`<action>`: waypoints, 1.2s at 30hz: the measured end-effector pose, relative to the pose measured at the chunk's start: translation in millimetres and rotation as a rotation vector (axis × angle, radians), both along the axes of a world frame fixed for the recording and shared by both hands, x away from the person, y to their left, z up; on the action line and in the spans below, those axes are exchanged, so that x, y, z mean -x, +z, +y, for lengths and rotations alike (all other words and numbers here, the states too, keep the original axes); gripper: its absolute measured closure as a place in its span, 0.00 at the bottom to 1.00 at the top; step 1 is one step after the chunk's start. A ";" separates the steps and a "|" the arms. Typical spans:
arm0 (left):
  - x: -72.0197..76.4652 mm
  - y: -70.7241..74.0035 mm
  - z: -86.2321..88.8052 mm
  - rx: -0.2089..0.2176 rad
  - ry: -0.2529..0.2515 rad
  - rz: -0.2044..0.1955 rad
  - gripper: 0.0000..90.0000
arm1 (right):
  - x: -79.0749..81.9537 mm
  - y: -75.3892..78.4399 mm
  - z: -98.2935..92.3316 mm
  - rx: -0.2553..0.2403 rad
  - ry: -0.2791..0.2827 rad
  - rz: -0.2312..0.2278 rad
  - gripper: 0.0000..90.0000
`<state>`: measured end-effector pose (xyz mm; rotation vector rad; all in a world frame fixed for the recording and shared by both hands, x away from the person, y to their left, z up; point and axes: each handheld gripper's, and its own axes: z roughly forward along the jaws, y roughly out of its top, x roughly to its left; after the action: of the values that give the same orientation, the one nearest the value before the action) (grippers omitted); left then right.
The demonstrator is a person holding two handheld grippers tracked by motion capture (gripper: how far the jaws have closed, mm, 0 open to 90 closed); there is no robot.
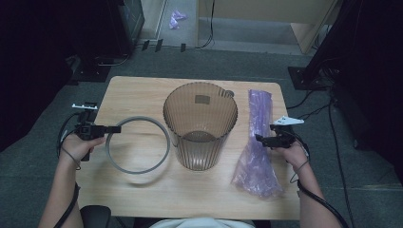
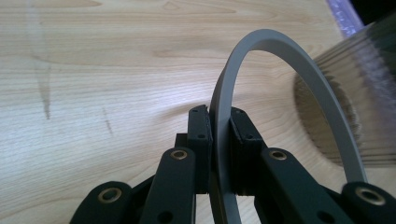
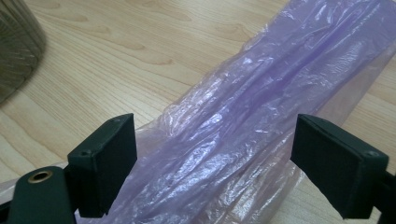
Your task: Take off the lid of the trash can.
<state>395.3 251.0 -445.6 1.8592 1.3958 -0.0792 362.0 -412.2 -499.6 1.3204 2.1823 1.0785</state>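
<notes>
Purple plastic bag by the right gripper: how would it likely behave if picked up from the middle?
The purple plastic bag is thin and crinkled, so it would probably droop at both ends. Its glossy film may slip between the pads unless bunched. It looks very light. The right gripper stands open astride it.
</notes>
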 end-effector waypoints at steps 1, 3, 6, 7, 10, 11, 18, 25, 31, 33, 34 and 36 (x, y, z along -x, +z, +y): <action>-0.6 -1.6 0.1 0.000 0.002 0.002 0.90 | -0.5 -0.5 -0.6 0.001 0.000 -0.005 0.16; -1.7 -4.5 -0.8 -0.002 0.008 0.002 0.90 | -0.6 -1.0 -1.4 0.000 -0.001 -0.002 0.16; -4.3 -8.6 -2.6 -0.007 0.015 0.007 0.90 | -1.1 -2.2 -1.9 0.004 -0.001 -0.009 0.17; -5.2 -9.9 -2.6 -0.009 0.012 0.008 0.89 | -1.5 -2.6 -2.3 0.005 -0.002 -0.010 0.17; -7.7 -14.9 -1.3 -0.011 0.022 0.014 0.89 | -2.2 -3.7 -3.5 0.007 -0.014 -0.007 0.17; -8.3 -16.8 -0.3 -0.010 0.027 0.015 0.89 | -2.5 -4.1 -4.3 0.011 -0.015 -0.009 0.17; -10.3 -28.0 7.0 -0.020 0.054 0.022 0.89 | -4.2 -6.7 -5.8 0.011 -0.028 -0.006 0.17; -15.0 -35.7 3.9 -0.069 0.047 0.011 0.90 | -8.4 -11.9 -3.8 0.030 -0.015 -0.008 0.17; -17.6 -40.9 -1.1 -0.097 0.034 0.008 0.90 | -12.7 -19.6 -2.8 0.048 -0.011 0.006 0.17; -16.7 -41.9 -2.0 -0.108 0.036 0.005 0.90 | -13.8 -22.2 -2.4 0.052 -0.008 0.014 0.17; -15.5 -42.0 -2.4 -0.111 0.027 -0.006 0.89 | -14.3 -23.4 -2.2 0.054 -0.007 0.015 0.17; -13.9 -41.9 -3.4 -0.122 0.012 -0.023 0.85 | -15.3 -24.5 -1.7 0.056 -0.005 0.015 0.17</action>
<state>409.2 247.7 -487.5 1.9449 1.4240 0.0338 377.4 -413.9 -524.1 1.3121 2.2024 1.0015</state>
